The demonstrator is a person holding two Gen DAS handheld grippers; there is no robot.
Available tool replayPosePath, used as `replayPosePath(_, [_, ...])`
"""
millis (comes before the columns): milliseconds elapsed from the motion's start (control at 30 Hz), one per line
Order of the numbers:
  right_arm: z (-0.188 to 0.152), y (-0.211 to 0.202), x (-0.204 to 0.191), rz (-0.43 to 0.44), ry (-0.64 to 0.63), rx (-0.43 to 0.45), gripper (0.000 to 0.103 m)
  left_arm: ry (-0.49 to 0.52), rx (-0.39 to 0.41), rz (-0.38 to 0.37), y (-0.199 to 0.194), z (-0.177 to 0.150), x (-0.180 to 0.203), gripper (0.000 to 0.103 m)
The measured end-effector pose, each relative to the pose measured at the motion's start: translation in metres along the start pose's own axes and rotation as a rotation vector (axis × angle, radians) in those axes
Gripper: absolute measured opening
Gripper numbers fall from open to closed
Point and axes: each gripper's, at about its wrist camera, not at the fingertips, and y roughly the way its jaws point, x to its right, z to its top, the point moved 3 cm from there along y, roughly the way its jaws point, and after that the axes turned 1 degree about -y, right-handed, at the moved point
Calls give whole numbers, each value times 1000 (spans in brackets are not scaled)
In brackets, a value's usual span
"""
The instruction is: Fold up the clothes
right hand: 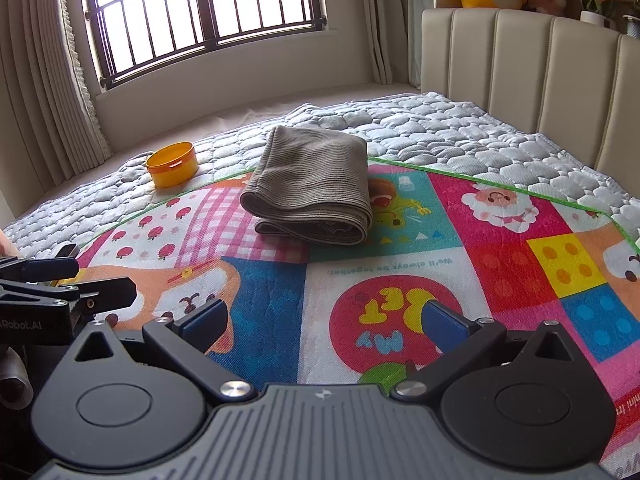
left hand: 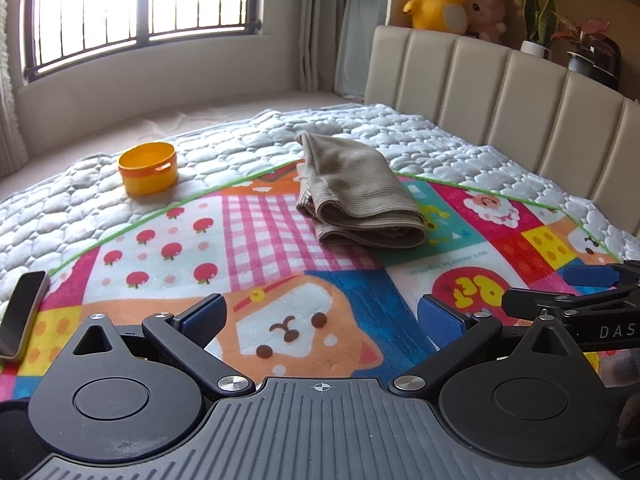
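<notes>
1. Brown garment [right hand: 310, 194]: folded into a layered bundle, lying on the patchwork blanket [right hand: 400, 280], straddling its far green edge.
2. Step, by judgement: fold looks finished; leave flat, tidy any loose corner only.
3. Left gripper [left hand: 320, 320]: low above blanket, fingers spread, empty.
4. Right gripper [right hand: 324, 322]: alongside, level, fingers spread, empty.

1. Daylight pours through the barred window [left hand: 140, 0], and the panes are blown out to pure white in both views.
2. The room is evenly bright; colours on the patterned mat [right hand: 400, 280] read crisp and saturated.
3. Soft shadow sits under the near edge of the folded cloth [left hand: 360, 192] and beside the orange tub [left hand: 148, 168].
4. Fisheye bending curves the headboard [left hand: 520, 100] and curtains [right hand: 40, 100] at the edges.
5. Corners darken slightly; no motion blur.
</notes>
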Motion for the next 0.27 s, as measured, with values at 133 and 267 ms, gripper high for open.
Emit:
replayPosePath(133, [0,0,0,0,1,1,103,-28,17,-11,-1,0,-4,103])
replayPosePath(267, [1,1,4,5,26,-7,103,-45,48,-5,-6,0,-6,103])
